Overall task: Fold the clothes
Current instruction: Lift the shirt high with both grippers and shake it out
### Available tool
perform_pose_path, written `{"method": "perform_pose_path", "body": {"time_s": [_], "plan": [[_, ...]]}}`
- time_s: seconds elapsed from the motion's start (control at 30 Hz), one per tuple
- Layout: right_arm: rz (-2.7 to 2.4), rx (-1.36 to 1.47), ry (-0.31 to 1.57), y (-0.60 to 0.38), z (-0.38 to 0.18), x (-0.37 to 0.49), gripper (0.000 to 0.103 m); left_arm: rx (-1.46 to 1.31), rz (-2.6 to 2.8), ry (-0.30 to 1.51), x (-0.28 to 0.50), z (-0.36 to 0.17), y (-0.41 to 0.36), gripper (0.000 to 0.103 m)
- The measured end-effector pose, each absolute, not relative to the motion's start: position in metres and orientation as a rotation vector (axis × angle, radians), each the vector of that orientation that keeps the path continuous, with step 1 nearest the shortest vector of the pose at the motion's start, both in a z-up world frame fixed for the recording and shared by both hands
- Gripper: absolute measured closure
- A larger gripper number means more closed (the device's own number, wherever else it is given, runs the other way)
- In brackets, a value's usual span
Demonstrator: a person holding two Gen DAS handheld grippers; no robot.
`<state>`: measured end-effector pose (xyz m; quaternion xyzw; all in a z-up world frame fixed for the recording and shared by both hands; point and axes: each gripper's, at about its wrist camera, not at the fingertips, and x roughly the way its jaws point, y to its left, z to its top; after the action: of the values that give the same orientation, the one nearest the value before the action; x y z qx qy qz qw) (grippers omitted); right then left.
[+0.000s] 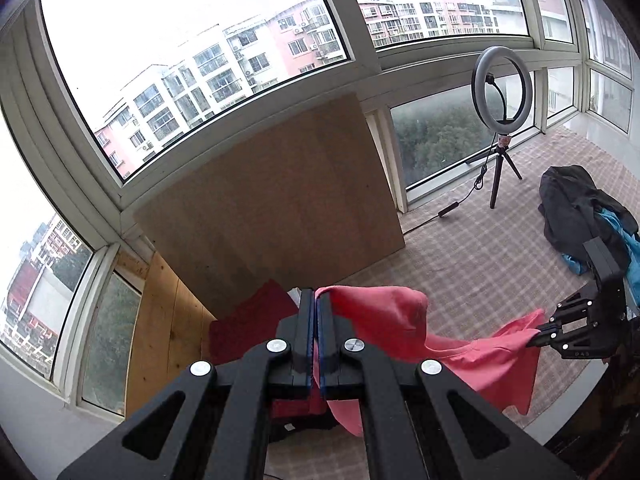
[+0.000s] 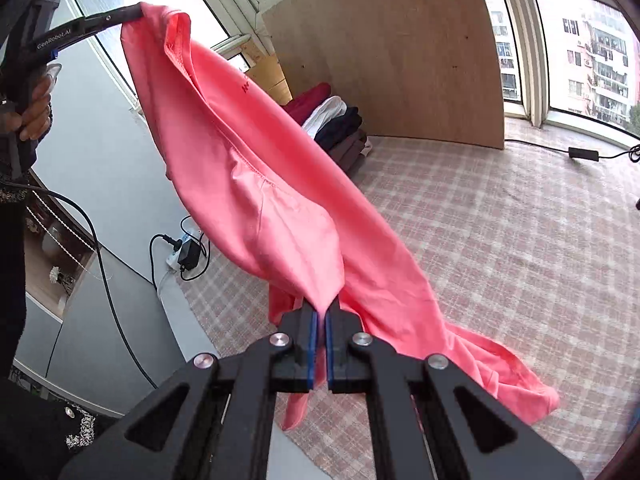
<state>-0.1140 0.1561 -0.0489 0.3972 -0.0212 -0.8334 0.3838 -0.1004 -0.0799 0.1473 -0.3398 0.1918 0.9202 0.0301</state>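
glassed-in balcony with a pink-and-beige checked mat (image 2: 500, 240) on the floor and a plywood board (image 1: 272, 192) leaning at the window side. a stack of folded clothes (image 2: 336, 124) sits at the mat's far edge by the board, and a dark heap of unfolded clothes (image 1: 576, 208) lies further along. the coral pink cotton garment (image 2: 248, 152) hangs stretched between both grippers, tail dragging on the mat. left gripper (image 1: 314, 300) is clamped tight on the higher end, right gripper (image 2: 322, 312) pinched on the lower. long axis runs gripper to gripper, so i'd guess laying it flat comes next.

place: likely home sunroom | cues: wraparound windows (image 1: 192, 60), checked rug (image 2: 500, 248), folded clothes stack (image 2: 336, 124)
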Motion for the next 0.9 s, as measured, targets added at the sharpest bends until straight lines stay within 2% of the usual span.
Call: {"method": "perform_pose_path", "body": {"time_s": [0.17,0.3,0.4,0.6,0.9], "plan": [[-2.465,0.751,0.2,0.231,0.111,-0.114,0.1,-0.856,2.856,0.532,-0.094,0.191,-0.07,0.102],[-2.652,0.562,0.342,0.274,0.211,-0.092,0.1,-0.69,2.886,0.498,-0.082,0.234,-0.063,0.102],[-2.743,0.428,0.409,0.291,0.264,-0.068,0.1,-0.574,2.891,0.486,-0.066,0.268,-0.056,0.102],[-2.804,0.267,0.479,0.308,0.311,-0.025,0.1,-0.437,2.906,0.538,-0.031,0.303,-0.033,0.102],[-2.768,0.172,0.504,0.329,0.324,0.036,0.1,-0.328,2.93,0.577,0.029,0.323,-0.02,0.102]]}}
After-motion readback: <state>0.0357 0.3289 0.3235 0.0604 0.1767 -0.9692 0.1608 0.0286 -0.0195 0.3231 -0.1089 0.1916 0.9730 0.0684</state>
